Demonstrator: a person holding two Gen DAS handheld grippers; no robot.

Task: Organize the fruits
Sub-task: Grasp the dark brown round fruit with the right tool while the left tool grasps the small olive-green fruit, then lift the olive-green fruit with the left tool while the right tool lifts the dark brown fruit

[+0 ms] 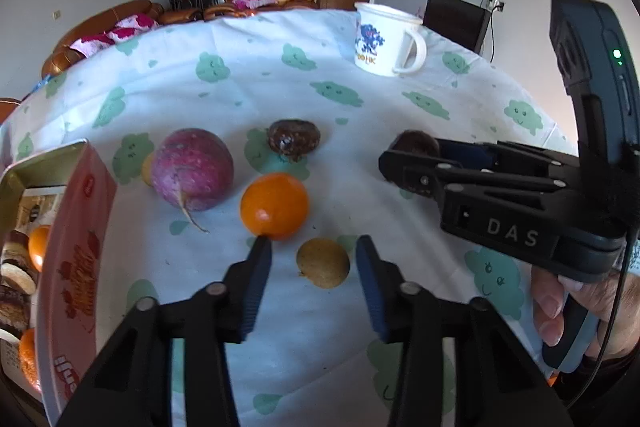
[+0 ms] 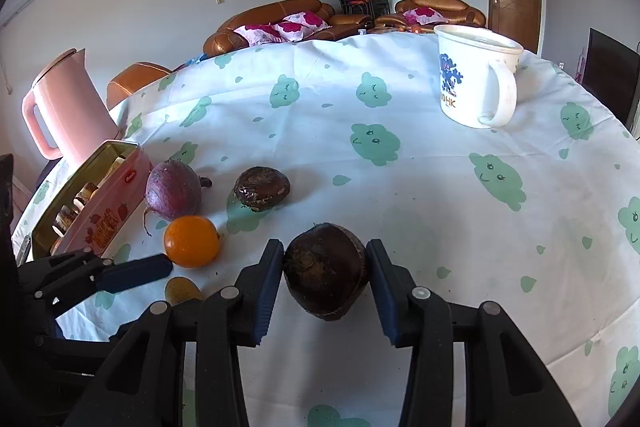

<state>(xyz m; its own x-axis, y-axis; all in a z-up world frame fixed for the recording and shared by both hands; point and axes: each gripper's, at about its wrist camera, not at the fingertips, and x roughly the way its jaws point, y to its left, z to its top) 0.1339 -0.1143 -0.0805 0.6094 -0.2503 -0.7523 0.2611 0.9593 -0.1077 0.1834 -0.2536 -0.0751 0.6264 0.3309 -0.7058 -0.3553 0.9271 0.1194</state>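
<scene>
The right gripper (image 2: 325,269) has its two fingers pressed on both sides of a dark brown water chestnut (image 2: 326,269), which sits on the tablecloth (image 2: 420,187). The left gripper (image 1: 314,261) is wide apart and holds nothing; a small yellow-brown fruit (image 1: 323,263) lies between its fingers, and one fingertip (image 1: 262,245) is just beside the orange (image 1: 274,206). Behind stand a purple radish (image 1: 192,169) and another water chestnut (image 1: 294,139) (both on the cloth). The pink tin (image 1: 76,247) at the left holds oranges and biscuits.
</scene>
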